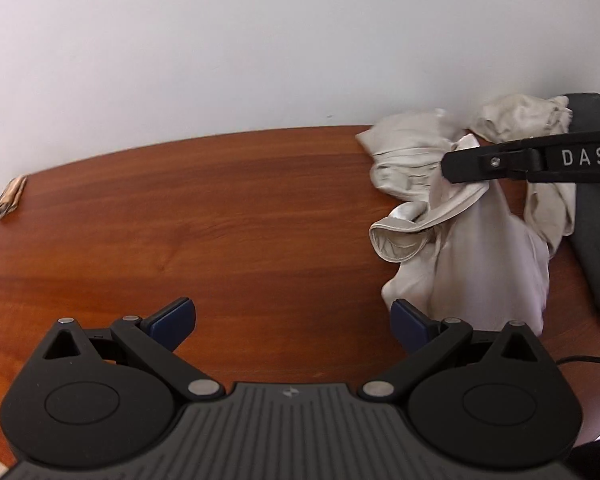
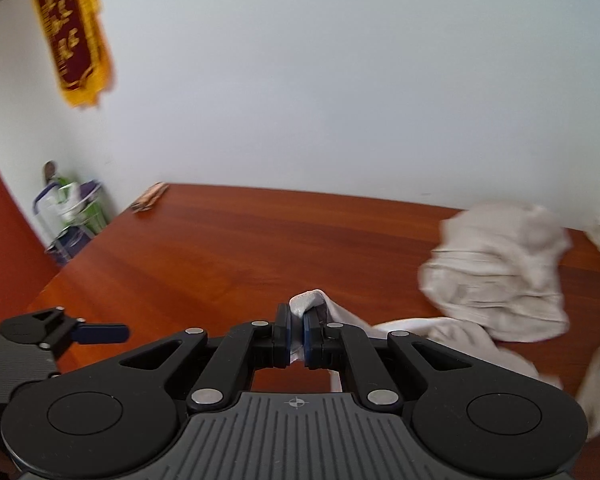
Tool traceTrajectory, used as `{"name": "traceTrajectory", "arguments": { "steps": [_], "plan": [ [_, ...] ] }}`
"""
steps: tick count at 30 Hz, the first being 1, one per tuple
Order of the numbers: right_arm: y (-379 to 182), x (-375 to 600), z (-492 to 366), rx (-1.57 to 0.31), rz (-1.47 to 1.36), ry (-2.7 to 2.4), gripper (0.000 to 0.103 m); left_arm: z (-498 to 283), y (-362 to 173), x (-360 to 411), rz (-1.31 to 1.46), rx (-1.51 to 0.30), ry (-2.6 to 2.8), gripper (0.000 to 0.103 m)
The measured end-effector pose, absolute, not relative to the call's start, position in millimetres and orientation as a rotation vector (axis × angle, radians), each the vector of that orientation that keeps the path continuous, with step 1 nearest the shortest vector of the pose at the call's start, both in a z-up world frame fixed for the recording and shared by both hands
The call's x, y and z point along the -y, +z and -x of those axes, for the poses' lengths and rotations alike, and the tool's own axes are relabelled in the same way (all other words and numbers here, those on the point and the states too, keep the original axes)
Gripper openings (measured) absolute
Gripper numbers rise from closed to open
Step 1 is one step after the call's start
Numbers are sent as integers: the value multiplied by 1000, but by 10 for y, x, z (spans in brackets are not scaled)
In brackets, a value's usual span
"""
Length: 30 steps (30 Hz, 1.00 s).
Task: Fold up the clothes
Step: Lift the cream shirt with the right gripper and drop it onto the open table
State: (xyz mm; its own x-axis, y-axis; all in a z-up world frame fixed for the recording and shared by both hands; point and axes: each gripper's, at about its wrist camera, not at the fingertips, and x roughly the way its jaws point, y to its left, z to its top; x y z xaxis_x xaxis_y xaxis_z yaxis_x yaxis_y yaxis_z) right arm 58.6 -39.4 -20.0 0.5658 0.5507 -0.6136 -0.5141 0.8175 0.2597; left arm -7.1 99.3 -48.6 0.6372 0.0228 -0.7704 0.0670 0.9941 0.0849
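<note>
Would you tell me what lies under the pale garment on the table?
The wooden table shows around the pale garment; a dark cloth lies beside it. Anything beneath the folds is hidden.

From the left wrist view, the bench (image 1: pixel 148 232) lies bare from nine o'clock through twelve, open for a claw to pass; only a small brown scrap (image 1: pixel 11 199) sits at its far left edge. From one to three o'clock a heap of pale clothes (image 1: pixel 452 216), a dark garment (image 1: pixel 596 240) and the right claw (image 1: pixel 452 168) block the way. The wall (image 1: pixel 260 40) closes the far side.
</note>
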Motion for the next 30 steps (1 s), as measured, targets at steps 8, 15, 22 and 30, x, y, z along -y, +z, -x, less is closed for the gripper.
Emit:
{"name": "traceTrajectory", "arguments": {
  "steps": [8, 15, 22, 30],
  "plan": [
    [-193, -734, -584, -746, -83, 694, 8, 221, -358, -1976, -119, -881, -9, 103],
    [-204, -1528, -692, -720, -127, 699, 8, 339, -308, -2728, -152, -884, -10, 103],
    [-352, -1837, -636, -780, -123, 648, 19, 313, -320, -3203, -131, -907, -32, 103],
    [-459, -1505, -367, -815, -84, 540, 59, 240, -478, -3297, -66, -950, -95, 103]
  ]
}}
